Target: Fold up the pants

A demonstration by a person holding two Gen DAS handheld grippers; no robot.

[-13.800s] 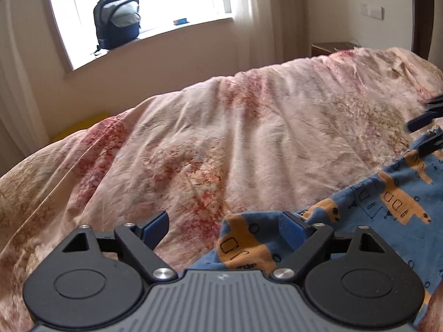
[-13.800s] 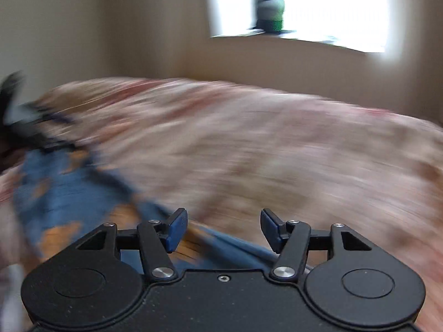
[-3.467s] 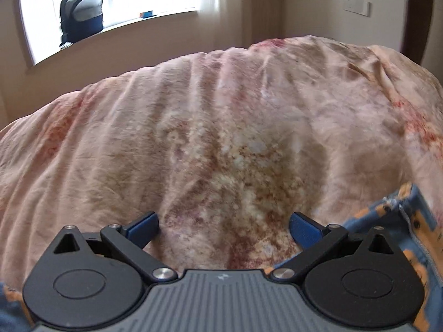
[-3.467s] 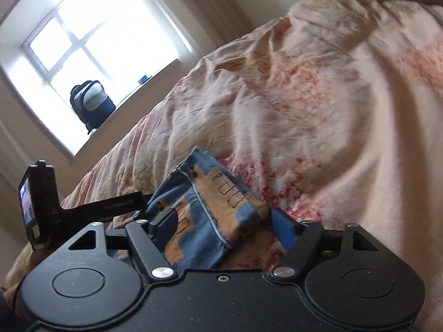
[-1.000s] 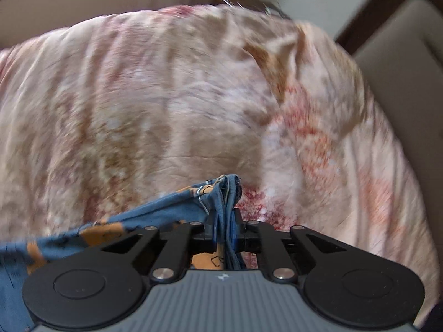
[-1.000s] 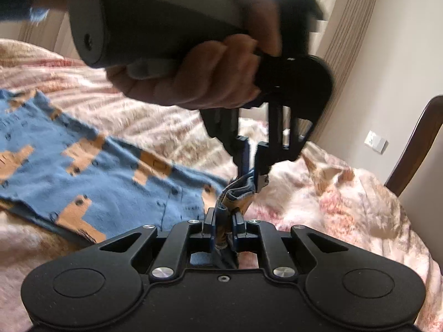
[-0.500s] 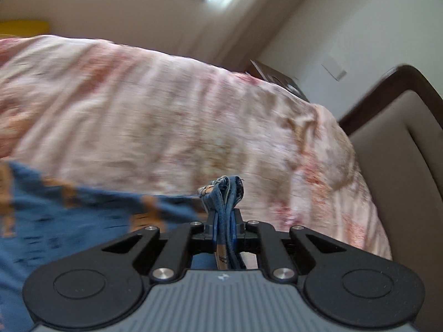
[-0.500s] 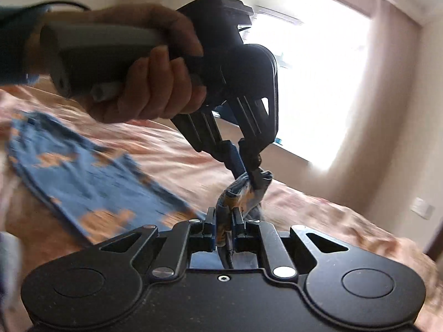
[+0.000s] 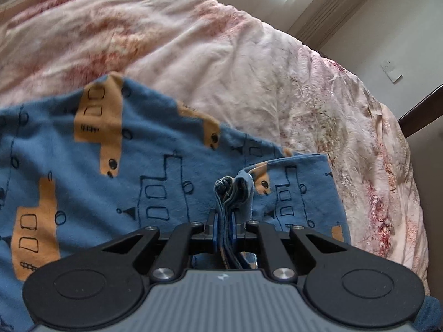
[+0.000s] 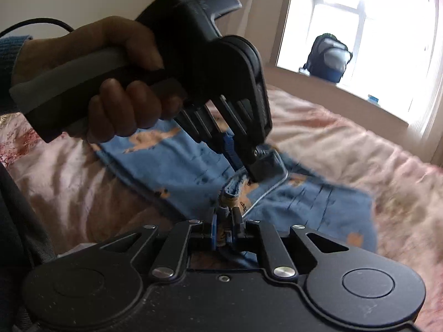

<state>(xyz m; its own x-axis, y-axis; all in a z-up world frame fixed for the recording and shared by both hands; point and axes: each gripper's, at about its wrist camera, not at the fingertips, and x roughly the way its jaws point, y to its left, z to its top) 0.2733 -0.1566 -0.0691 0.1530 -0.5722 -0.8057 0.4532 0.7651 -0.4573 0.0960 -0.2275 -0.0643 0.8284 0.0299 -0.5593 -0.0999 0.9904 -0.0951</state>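
Blue pants (image 9: 155, 149) with orange and dark vehicle prints lie spread on a pink floral bedspread (image 9: 249, 63). My left gripper (image 9: 224, 221) is shut on a bunched edge of the pants, which sticks up between its blue pads. In the right wrist view the pants (image 10: 318, 202) lie partly doubled over themselves. My right gripper (image 10: 223, 224) is shut on another bunch of their edge. Just ahead of it, the left gripper (image 10: 243, 155) is held by a hand (image 10: 119, 94) and points down onto the cloth.
A window (image 10: 365, 25) with a backpack (image 10: 329, 58) on its sill stands beyond the bed. A dark wooden chair back (image 9: 420, 113) stands at the bed's right side. A wall socket (image 9: 391, 69) sits on the wall above.
Both grippers have carried the held edge across and down over the spread part of the pants. The left gripper has dropped close to the cloth. Both stay shut on the fabric.
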